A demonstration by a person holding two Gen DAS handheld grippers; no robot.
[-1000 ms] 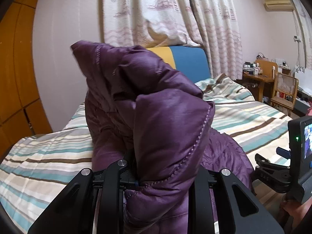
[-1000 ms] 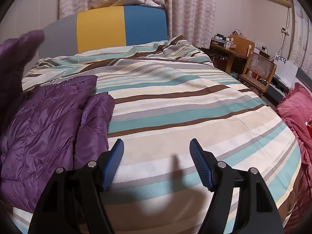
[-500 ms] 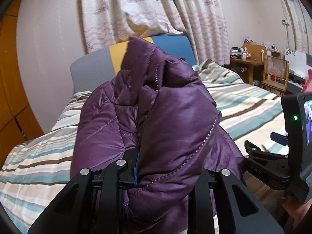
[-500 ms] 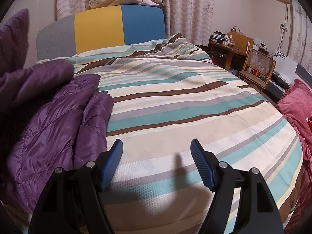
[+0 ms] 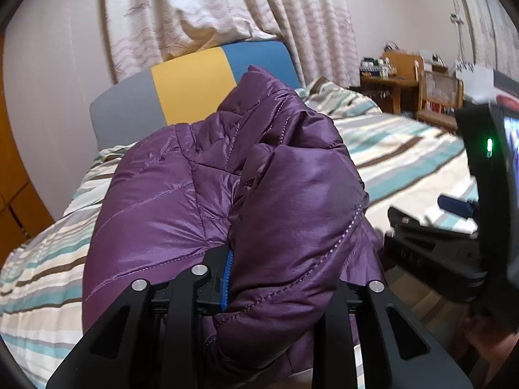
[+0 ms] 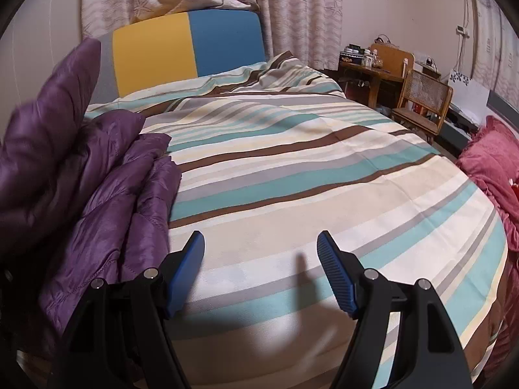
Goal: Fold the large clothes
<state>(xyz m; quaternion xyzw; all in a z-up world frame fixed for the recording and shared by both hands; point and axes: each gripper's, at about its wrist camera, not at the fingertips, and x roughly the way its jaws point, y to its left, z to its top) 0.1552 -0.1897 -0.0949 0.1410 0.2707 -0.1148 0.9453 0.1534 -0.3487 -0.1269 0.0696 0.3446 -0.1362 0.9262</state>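
Note:
A purple quilted puffer jacket (image 5: pixel 201 201) fills the middle of the left wrist view. My left gripper (image 5: pixel 269 278) is shut on a thick fold of it, and the fabric bulges up over the fingers, hiding the tips. In the right wrist view the jacket (image 6: pixel 97 188) lies bunched at the left side of the striped bed (image 6: pixel 308 175), one part lifted at the far left. My right gripper (image 6: pixel 261 269) is open and empty above the bedspread, just right of the jacket's edge.
The bed has a grey, yellow and blue headboard (image 6: pixel 188 45) against curtains. A wooden desk and a cane chair (image 6: pixel 421 103) stand at the right. A pink garment (image 6: pixel 489 168) lies at the bed's right edge. The right gripper's body (image 5: pixel 454 236) shows close on the right of the left wrist view.
The lifted part of the jacket has come down lower and folded over toward the right while my left gripper keeps its hold. The right gripper stays open and has barely moved.

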